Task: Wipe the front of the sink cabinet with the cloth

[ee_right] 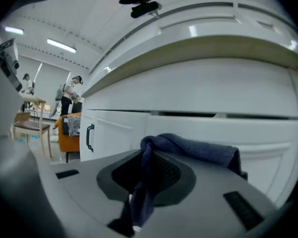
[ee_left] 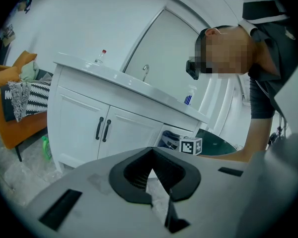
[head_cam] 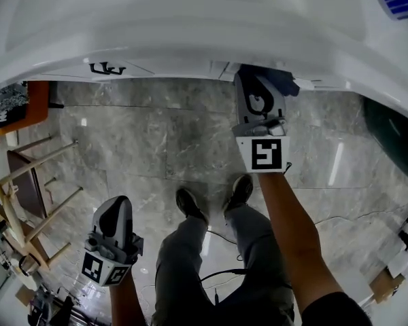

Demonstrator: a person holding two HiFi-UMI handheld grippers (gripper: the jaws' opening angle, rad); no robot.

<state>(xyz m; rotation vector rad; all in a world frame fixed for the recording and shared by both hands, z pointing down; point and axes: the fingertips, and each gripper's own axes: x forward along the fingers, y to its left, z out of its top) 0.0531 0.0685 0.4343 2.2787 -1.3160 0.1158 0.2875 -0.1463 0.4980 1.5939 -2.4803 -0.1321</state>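
Right gripper (ee_right: 145,155); cloth (ee_right: 196,150) between its jaws, at sink cabinet (ee_right: 114,128)

Seen from the head, the right claw (head_cam: 257,80) has its tips tucked under the overhanging sink top (head_cam: 190,26), which also hides the whole cabinet front beyond them. Of the cloth (head_cam: 285,82), only a dark scrap shows just right of the claw.

In the right gripper view, the cloth (ee_right: 188,150) runs down between the jaws and out of sight. Its far end drops behind the claw's body on the right. Far left of that claw, people (ee_right: 68,95) are too small to make out.

In the left gripper view, a bottle (ee_left: 103,56) up and left of the left claw (ee_left: 154,180) is too small to identify. Of the right claw, only the marker cube (ee_left: 190,145) shows.
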